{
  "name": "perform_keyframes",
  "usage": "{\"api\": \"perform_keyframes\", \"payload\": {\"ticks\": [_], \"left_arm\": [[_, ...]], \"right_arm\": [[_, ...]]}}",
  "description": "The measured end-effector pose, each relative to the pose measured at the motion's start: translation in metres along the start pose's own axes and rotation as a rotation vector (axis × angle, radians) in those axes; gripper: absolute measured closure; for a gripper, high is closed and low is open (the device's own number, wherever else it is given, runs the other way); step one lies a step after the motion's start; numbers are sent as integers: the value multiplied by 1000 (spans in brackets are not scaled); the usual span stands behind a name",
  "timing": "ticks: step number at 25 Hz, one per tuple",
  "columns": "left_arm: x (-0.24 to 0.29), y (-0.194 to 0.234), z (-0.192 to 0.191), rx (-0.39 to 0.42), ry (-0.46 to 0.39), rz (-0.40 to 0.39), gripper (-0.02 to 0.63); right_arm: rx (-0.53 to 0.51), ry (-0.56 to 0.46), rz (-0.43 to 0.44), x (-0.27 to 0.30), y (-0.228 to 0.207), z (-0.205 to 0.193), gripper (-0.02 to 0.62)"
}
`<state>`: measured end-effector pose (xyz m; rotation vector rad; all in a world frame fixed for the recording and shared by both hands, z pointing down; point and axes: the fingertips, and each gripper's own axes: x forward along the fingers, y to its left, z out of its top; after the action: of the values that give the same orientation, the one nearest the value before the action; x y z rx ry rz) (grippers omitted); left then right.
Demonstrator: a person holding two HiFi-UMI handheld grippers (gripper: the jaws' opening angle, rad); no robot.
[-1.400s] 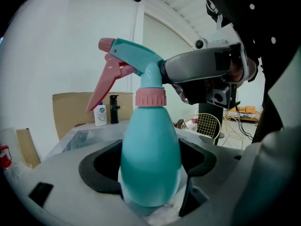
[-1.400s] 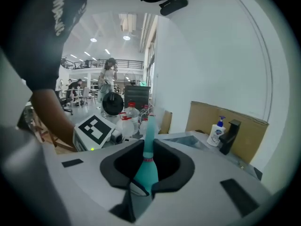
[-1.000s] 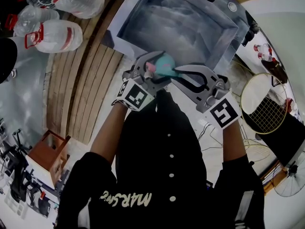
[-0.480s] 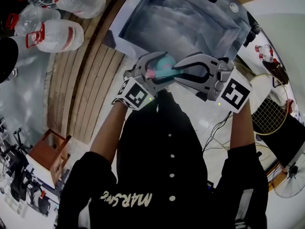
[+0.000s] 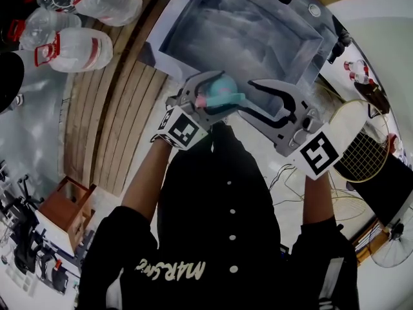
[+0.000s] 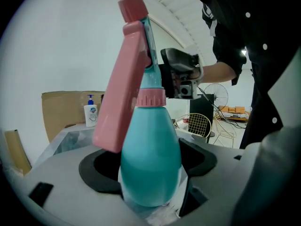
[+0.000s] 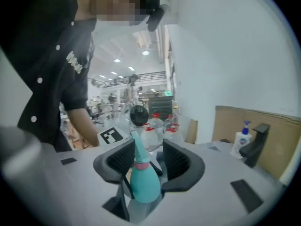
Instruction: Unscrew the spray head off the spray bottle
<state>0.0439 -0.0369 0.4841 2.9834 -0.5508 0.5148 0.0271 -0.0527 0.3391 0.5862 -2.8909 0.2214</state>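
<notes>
A teal spray bottle [image 6: 150,159] with a pink spray head [image 6: 123,84] and a pink collar [image 6: 151,98] stands upright between the jaws of my left gripper [image 6: 150,173], which is shut on its body. In the head view the left gripper [image 5: 210,94] holds the bottle [image 5: 224,84] in front of the sink. My right gripper [image 5: 248,97] faces it from the right. Its jaws have just been opening. In the right gripper view the bottle [image 7: 143,185] and its collar [image 7: 139,164] sit between the right gripper's [image 7: 149,161] pads, with a gap on each side.
A steel sink [image 5: 193,5] lies just beyond the grippers, with a black faucet [image 7: 256,142] and a soap dispenser [image 7: 242,140] at its rim. Several large water bottles [image 5: 77,44] lie at the top left. A round wire rack [image 5: 361,147] stands at the right.
The right gripper rolled, its marker cube swinging up and then down to the lower right. Its jaws have spread apart around the spray head. The left gripper and the bottle stayed still.
</notes>
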Motion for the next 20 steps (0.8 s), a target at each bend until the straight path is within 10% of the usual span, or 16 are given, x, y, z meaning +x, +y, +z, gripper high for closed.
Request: {"api": "perform_keyframes", "payload": {"ticks": [6, 11, 20], "left_arm": [[-1, 1, 1, -8, -2, 14, 219], [-1, 1, 2, -13, -2, 21, 219], [-2, 2, 2, -17, -4, 31, 219]], "right_arm": [[167, -8, -365, -3, 23, -9, 385], [209, 40, -404, 19, 44, -24, 263], [182, 67, -464, 29, 38, -24, 228]]}}
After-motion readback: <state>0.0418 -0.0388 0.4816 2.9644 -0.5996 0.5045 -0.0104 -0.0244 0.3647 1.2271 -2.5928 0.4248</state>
